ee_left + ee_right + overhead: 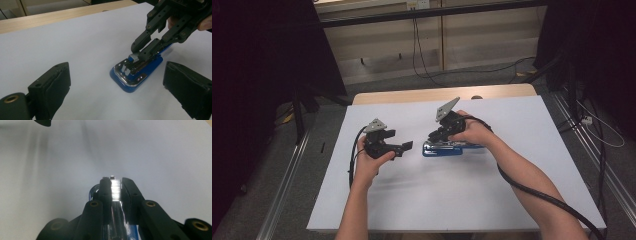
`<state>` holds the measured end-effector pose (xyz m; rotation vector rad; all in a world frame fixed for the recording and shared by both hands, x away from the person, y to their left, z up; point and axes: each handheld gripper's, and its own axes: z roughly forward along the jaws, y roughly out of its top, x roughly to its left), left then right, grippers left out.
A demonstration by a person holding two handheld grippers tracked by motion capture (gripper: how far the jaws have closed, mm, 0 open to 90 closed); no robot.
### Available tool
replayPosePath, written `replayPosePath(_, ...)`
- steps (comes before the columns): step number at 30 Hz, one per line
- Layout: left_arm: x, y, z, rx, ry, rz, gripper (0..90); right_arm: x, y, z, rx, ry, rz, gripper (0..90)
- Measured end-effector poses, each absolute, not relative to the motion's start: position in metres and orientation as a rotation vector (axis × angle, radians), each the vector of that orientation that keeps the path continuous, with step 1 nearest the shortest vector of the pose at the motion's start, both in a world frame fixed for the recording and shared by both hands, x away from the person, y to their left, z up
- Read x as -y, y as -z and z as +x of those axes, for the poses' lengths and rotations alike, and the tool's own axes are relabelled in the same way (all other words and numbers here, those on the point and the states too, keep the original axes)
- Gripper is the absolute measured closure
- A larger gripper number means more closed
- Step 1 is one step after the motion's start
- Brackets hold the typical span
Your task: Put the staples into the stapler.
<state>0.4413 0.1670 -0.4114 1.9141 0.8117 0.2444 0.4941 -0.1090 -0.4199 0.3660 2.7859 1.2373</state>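
Observation:
A blue stapler (443, 149) with a silver plate lies flat on the white tabletop (512, 175), near the middle. My right gripper (435, 136) comes down on it from the right, and its jaws are shut on the shiny metal part along the stapler's top (115, 190). In the left gripper view the same black fingers (146, 51) clamp that metal piece above the blue base (135, 82). My left gripper (401, 140) is held just left of the stapler, pointing at it, open with nothing between its pads (56, 82).
A wooden strip (412, 95) borders the table's far edge. Cables (422, 60) run over the floor beyond it, and metal rails (287, 175) flank the table on both sides. Dark curtains hang left and right.

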Motion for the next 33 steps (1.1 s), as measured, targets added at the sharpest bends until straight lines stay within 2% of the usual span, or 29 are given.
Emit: replayPosePath(33,-0.1686,0.4118,0.442,-0.822,-0.238,1.915,7.6,0.1059,0.4284,0.4954,-2.819,-1.231,0.305,79.3)
